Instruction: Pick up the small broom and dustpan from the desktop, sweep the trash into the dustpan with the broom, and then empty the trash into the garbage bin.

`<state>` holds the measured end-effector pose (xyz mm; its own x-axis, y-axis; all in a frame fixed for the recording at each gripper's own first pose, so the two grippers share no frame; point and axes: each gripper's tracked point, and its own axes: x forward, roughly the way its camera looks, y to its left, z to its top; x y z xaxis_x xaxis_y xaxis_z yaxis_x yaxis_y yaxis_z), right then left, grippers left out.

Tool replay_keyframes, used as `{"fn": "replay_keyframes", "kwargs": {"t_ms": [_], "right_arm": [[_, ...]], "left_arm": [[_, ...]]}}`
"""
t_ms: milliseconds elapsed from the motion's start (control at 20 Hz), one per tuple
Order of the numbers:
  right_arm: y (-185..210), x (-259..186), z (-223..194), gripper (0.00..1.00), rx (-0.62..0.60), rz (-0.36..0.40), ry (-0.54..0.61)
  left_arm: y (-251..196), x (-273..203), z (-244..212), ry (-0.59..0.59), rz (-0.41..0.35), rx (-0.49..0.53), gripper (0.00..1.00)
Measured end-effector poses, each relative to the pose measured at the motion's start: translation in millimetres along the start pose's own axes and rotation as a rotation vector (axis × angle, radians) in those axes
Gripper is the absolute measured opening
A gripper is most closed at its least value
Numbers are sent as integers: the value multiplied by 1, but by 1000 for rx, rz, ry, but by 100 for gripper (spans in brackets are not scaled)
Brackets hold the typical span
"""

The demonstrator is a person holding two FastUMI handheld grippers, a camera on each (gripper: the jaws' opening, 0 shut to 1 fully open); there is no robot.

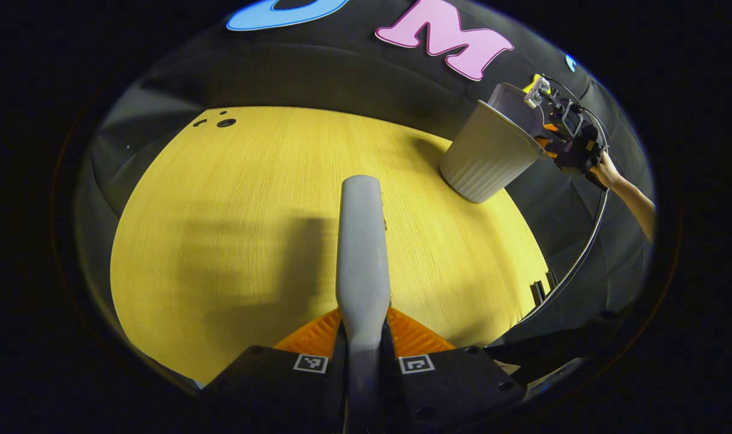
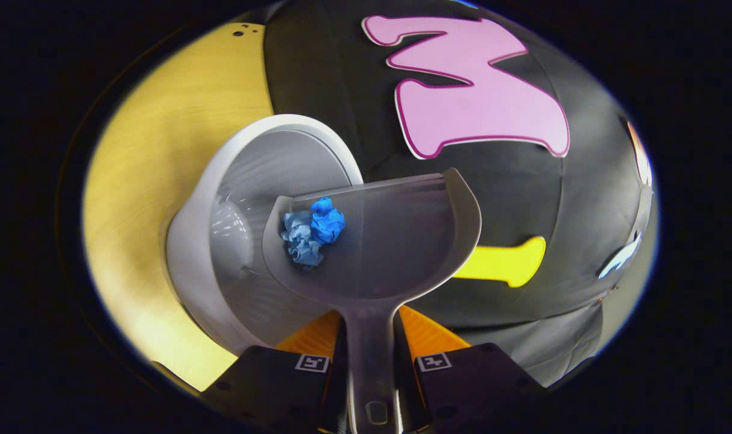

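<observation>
Right tool (image 2: 369,361) clamped on dustpan (image 2: 396,253) handle; pan above bin (image 2: 203,241) mouth, trash (image 2: 310,232) at lip, probably bin-side. Left tool (image 1: 363,355) clamped on broom (image 1: 361,241), over desk (image 1: 221,241).

Both views are evenly bright at the centre and sharp there, with no motion blur. The table (image 1: 233,241) is strongly lit from above; soft broad shadows lie on it just left of the broom (image 1: 362,241), and another falls left of the bin (image 1: 489,158). Fisheye distortion bends the table's edge and stretches things toward the rim, where light falls off. A pale sheen shows inside the bin (image 2: 233,226), beside the dustpan (image 2: 396,241).
</observation>
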<state>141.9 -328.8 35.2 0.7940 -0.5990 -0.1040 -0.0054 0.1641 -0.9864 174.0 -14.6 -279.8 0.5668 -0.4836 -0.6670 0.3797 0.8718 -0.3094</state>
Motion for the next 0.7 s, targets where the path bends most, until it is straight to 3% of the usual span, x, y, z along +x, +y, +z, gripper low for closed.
{"fn": "replay_keyframes", "kwargs": {"t_ms": [400, 700], "right_arm": [[1, -2, 1, 37, -48, -13, 15], [4, 1, -3, 38, 65, 60, 32]], "left_arm": [[-10, 1, -4, 12, -11, 26, 28], [-9, -4, -4, 0, -1, 12, 28]]}}
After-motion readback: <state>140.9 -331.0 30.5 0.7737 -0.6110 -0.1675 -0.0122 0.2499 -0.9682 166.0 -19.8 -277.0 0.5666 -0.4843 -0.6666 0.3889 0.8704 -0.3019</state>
